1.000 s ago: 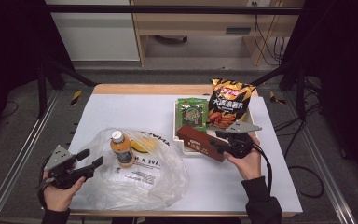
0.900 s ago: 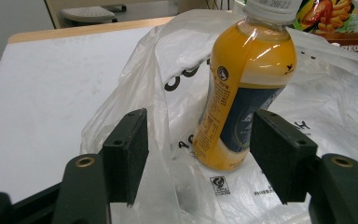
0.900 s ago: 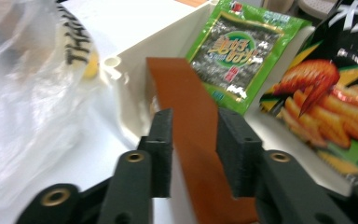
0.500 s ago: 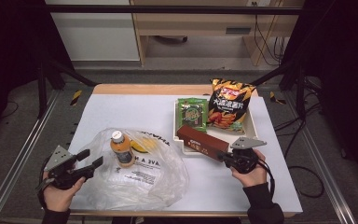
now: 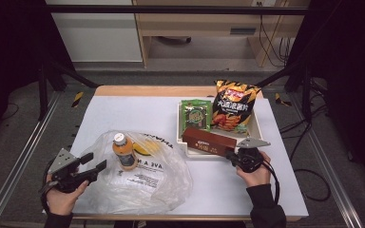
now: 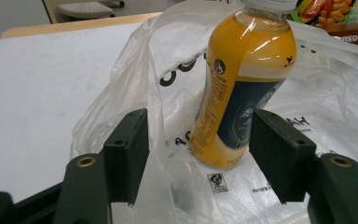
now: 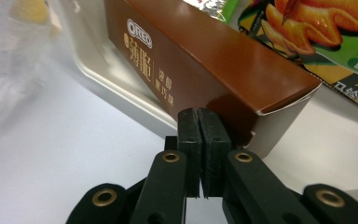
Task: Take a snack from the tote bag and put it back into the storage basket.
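Brown box (image 7: pixel 205 70) just beyond closed right gripper (image 7: pixel 199 140)

Black hand-held gripper (image 5: pixel 94 162) pair with brass-ringed screws, grey three-cornered top plates, trailing black cables; dark sleeves.

Bright overhead light on the white table (image 5: pixel 123 114), dark surroundings, glare on the bottle (image 6: pixel 261 44), soft close-up blur.
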Tool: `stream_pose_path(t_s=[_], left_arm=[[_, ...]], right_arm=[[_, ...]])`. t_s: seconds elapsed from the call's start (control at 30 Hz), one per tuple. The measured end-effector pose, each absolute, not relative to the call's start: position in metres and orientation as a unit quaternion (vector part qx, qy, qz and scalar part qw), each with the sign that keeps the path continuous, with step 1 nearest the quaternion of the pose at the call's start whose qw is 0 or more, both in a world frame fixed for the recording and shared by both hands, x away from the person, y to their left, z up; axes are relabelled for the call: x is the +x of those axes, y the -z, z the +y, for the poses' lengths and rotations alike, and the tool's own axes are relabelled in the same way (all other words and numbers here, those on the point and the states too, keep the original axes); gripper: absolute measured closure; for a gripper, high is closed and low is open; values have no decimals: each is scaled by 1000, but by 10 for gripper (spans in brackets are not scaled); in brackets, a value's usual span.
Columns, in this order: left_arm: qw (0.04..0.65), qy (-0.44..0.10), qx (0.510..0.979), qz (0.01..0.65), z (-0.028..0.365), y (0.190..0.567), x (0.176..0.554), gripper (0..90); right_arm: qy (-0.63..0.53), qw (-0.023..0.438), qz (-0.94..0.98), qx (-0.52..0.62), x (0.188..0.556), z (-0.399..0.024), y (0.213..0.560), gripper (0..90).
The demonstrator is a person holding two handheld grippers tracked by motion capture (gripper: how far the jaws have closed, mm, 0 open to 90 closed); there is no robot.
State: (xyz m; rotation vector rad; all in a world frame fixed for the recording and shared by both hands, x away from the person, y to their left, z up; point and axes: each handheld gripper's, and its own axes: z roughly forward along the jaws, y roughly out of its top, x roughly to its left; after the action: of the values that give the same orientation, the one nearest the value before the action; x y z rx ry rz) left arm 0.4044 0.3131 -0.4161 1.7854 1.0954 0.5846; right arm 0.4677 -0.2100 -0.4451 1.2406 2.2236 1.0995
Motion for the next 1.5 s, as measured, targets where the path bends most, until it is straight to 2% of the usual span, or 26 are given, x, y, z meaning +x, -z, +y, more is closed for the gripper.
stream_pose_path(t_s=[0.4, 0.57, 0.77, 0.9, 1.17, 1.5], left_arm=[[458, -235, 733, 444, 310, 420, 405, 378], [459, -234, 733, 445, 311, 420, 405, 378], [459, -235, 733, 443, 311, 420, 405, 379], [459, -235, 732, 444, 311, 420, 405, 379], [461, -236, 731, 445, 313, 419, 404, 379], [461, -237, 731, 444, 312, 419, 404, 378]], right_arm=[[-384, 204, 772, 463, 472, -217, 448, 867], [-384, 229, 758, 475, 472, -222, 446, 802], [-387, 271, 740, 480, 474, -223, 446, 525], [-386, 281, 735, 481, 477, -224, 447, 421], [-383, 262, 750, 472, 482, -220, 454, 433], [-382, 264, 755, 462, 481, -217, 454, 461]])
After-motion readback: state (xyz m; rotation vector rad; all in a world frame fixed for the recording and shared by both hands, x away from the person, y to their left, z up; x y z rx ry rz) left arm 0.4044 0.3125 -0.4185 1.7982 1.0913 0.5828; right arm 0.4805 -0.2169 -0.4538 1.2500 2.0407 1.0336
